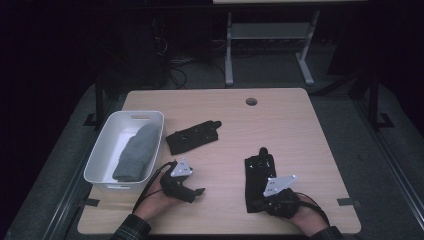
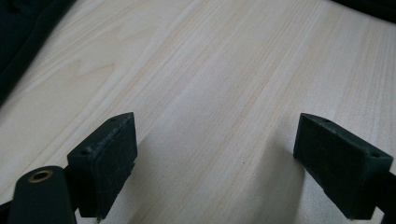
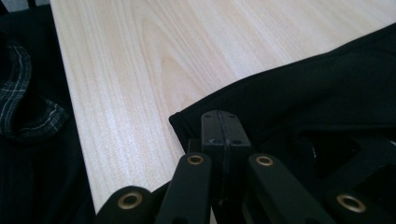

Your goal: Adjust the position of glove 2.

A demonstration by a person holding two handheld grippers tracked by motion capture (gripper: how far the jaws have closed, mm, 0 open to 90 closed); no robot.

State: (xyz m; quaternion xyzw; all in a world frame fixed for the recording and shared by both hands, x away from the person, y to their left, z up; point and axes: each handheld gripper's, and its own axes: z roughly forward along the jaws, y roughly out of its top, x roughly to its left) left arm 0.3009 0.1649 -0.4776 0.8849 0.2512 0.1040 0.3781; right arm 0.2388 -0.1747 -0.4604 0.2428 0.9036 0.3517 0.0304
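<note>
High view, near edge of tabletop (image 1: pixel 300 130): two forearms enter from bottom, left sleeve plaid. Right tongs (image 1: pixel 272 192) sit at near-right, grey three-cornered plate on top, resting over near end of a black glove (image 1: pixel 257 172) that lies flat, fingers pointing away from person. Left tongs (image 1: pixel 192 191) at near-left, just beside near-right corner of white bin (image 1: pixel 100 150), over bare wood, cable looping back toward the hand.

Right gripper view: right tongs (image 3: pixel 220 133) w/ jaws pressed together, flush, lying at hem of black glove (image 3: pixel 299 98); fabric btwn jaws cannot be made out, so grip on glove can't be confirmed. Plaid sleeve (image 3: pixel 18 88) visible beyond tabletop edge (image 3: pixel 121 79).

Left gripper view: left tongs (image 2: pixel 217 158) w/ jaws wide apart, nothing btwn them, bare wood tabletop (image 2: pixel 205 70) below.

Mid tabletop, high view: second black glove (image 1: pixel 192 136) lies flat, angled, just right of bin, well apart from first glove. Bin holds a folded grey cloth (image 1: pixel 136 152) lengthwise along its right side.

Far: round cable hole (image 1: pixel 251 101) near far edge of tabletop. Beyond, dark floor, white desk legs (image 1: pixel 229 50), cables.
</note>
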